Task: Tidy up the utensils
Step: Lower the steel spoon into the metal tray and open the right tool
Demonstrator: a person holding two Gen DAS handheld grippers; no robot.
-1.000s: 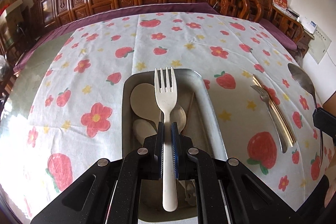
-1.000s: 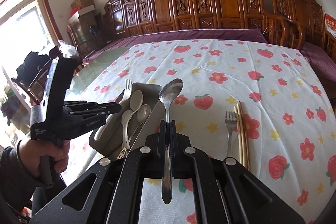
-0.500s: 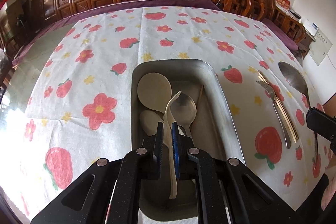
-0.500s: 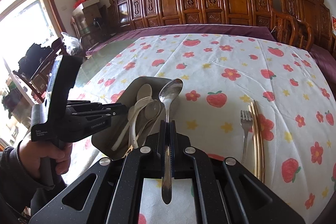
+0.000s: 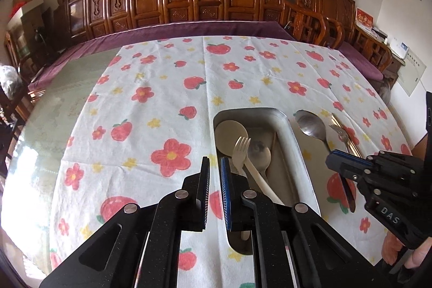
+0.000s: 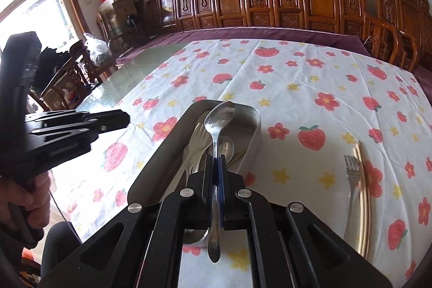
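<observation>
Right gripper [image 6: 215, 163] clamped on shiny steel spoon [image 6: 219, 117], bowl above rectangular metal tray [image 6: 253, 136]. Left gripper [image 5: 215, 166] empty, fingers narrow gap, beside tray. Cream plastic fork [image 5: 241, 150] lies in tray on spoons.

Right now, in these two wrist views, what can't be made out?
- Near end of the grey metal tray: left wrist view, hidden behind the black left gripper.
- Handles of the cream plastic fork and spoons in the tray: both views, covered by gripper bodies.
- Steel fork and gold chopsticks on the cloth: right wrist view, near ends hidden by the right gripper, which clamps a steel spoon.
</observation>
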